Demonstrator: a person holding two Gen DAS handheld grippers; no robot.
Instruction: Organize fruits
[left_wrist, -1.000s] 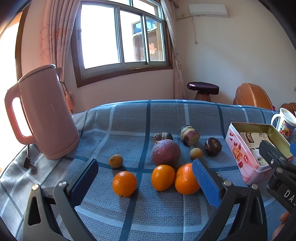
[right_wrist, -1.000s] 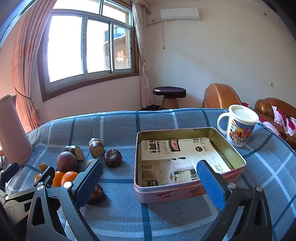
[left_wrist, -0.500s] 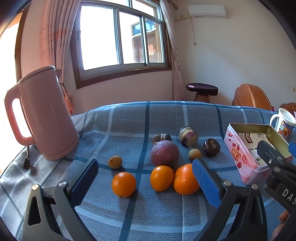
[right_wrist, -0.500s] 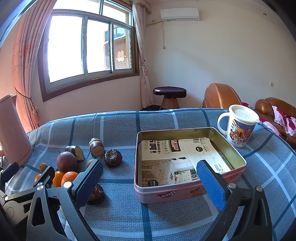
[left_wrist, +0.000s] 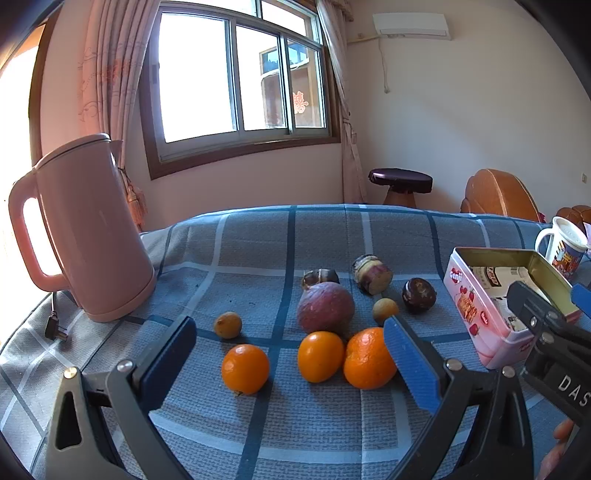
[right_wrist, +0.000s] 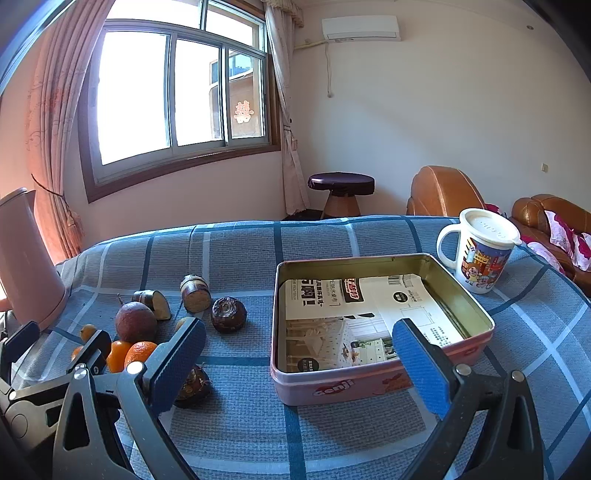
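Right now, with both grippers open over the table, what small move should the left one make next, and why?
Probably ease the left gripper forward and down onto the middle orange. It is open and holds nothing, the oranges lie just ahead of its fingers, and the tin holds only paper, no fruit.

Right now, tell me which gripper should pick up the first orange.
Left. The left gripper is open with the oranges lying just ahead between its jaws. The right gripper, also open, faces the pink tin, with the fruit off to its left.

Bright daylight from the blown-out window (left_wrist: 236, 74), soft shadows under fruit, sharp focus, fisheye-curved dark corners
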